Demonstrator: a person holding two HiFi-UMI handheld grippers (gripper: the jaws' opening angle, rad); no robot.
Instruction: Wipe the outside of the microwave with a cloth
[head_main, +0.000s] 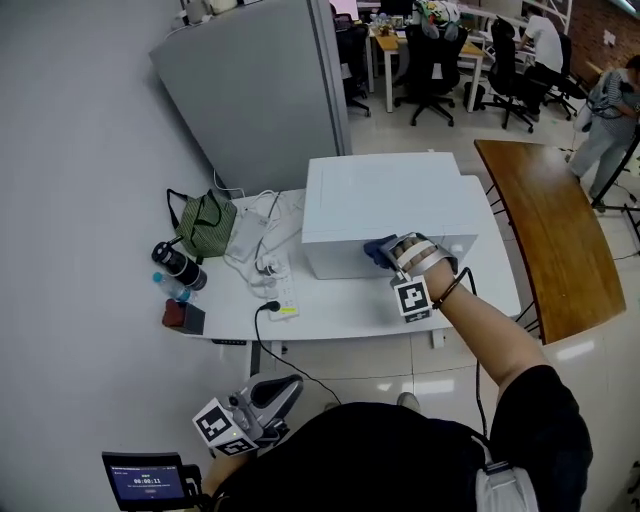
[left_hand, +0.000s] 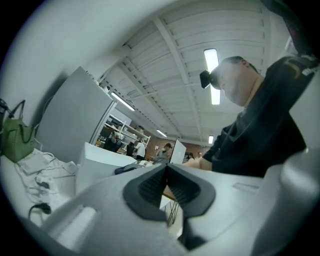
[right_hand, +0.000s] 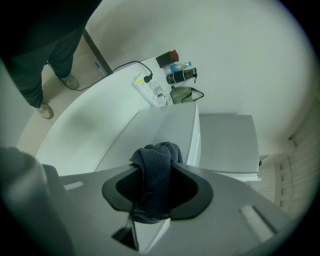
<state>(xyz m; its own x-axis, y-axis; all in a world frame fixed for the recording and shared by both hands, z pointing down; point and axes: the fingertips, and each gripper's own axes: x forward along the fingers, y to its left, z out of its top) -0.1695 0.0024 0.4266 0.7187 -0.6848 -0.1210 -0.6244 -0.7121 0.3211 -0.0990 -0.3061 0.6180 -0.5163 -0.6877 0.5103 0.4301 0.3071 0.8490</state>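
Head view: microwave (head_main: 385, 205), table (head_main: 345, 312), tiled floor (head_main: 415, 135)

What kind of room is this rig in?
Most likely an open-plan office: rolling office chairs in the background, a grey partition panel, and a white desk carrying the microwave and a power strip.

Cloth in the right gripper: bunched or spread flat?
Bunched. The dark cloth sits wadded into a lump between the right gripper's closed jaws, by the microwave.

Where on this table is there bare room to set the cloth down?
Bare: the table front between power strip and right gripper holding the cloth, and the microwave top. Crowded: the left end, with green bag, bottles and cables.
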